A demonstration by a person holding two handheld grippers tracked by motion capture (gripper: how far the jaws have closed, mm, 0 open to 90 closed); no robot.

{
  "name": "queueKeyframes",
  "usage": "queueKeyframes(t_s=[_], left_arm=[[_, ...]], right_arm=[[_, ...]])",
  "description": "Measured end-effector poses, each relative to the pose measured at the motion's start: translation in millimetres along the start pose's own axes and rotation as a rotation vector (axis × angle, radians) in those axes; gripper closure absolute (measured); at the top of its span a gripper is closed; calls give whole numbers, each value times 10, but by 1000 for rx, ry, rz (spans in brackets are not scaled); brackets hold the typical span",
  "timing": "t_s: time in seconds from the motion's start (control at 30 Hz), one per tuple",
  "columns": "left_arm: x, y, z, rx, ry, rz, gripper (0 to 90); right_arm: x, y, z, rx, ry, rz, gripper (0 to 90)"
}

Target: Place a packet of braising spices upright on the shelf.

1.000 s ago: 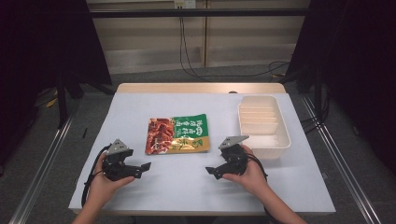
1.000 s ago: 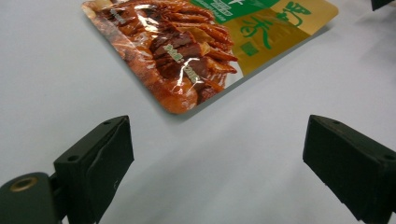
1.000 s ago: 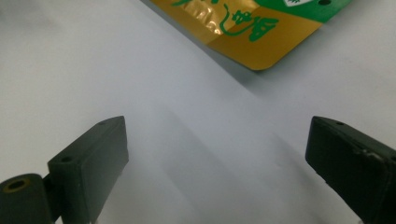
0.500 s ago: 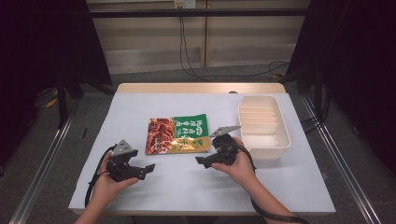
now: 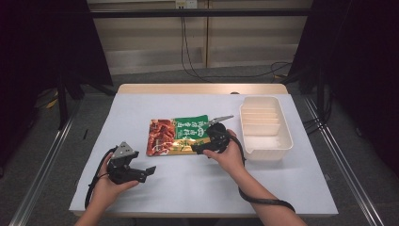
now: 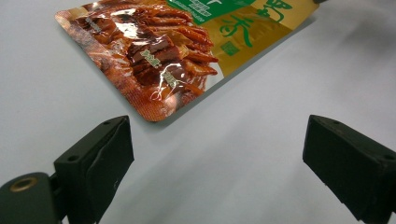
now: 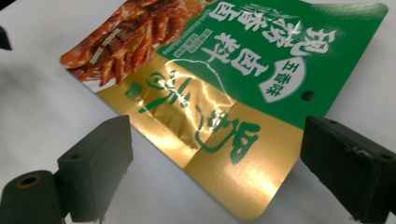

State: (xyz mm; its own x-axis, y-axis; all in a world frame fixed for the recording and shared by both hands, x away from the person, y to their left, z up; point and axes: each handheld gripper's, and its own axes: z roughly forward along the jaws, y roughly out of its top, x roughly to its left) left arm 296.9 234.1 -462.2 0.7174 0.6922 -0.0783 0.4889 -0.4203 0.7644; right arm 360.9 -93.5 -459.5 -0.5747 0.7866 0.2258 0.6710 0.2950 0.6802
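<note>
A flat snack pouch, printed green, gold and red, lies on the white table near the middle. My right gripper is open at the pouch's near right corner; in the right gripper view its jaws straddle the gold corner of the pouch without closing on it. My left gripper is open too, low over the table to the near left. Just beyond its jaws, the left gripper view shows the red end of the pouch.
An empty cream tray with a ribbed floor stands at the right side of the table. Bare table lies in front of the pouch and along the back. Cables trail from both grippers toward the near edge.
My right gripper has moved left and forward from beside the tray to the pouch's near right corner. The left gripper has shifted slightly nearer and to the right.
</note>
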Motion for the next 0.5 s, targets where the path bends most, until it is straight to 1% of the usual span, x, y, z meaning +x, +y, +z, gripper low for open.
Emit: queueKeyframes(t_s=[0.07, 0.1, 0.13, 0.2, 0.23, 0.3, 0.33, 0.37, 0.43, 0.47, 0.5], left_arm=[[-2, 1, -3, 2, -1, 16, 86], [-17, 0, -1, 0, 1, 7, 86], [-13, 4, -10, 9, 7, 24, 86], [-17, 2, -8, 7, 6, 14, 87], [-16, 0, -9, 6, 7, 15, 87], [-2, 2, -10, 6, 13, 33, 87], [-10, -1, -11, 6, 12, 23, 87], [-6, 0, -9, 7, 8, 27, 87], [-8, 0, -7, 7, 7, 26, 88], [-17, 0, -2, 6, 11, 21, 88], [-20, 1, -1, 6, 11, 21, 88]], right_arm=[[-18, 32, 26, -4, -13, 8, 90], [-25, 42, 35, -4, -19, 13, 90], [-38, 59, 50, -5, -36, 15, 90], [-70, 86, 80, 6, -56, 27, 89], [-83, 94, 91, 8, -59, 33, 90], [-112, 117, 105, 7, -75, 42, 91], [-126, 127, 111, 10, -77, 45, 91], [-142, 135, 120, 16, -87, 49, 91], [-176, 148, 144, 34, -82, 70, 95], [-203, 150, 155, 32, -83, 83, 104], [-218, 150, 161, 31, -85, 85, 109]])
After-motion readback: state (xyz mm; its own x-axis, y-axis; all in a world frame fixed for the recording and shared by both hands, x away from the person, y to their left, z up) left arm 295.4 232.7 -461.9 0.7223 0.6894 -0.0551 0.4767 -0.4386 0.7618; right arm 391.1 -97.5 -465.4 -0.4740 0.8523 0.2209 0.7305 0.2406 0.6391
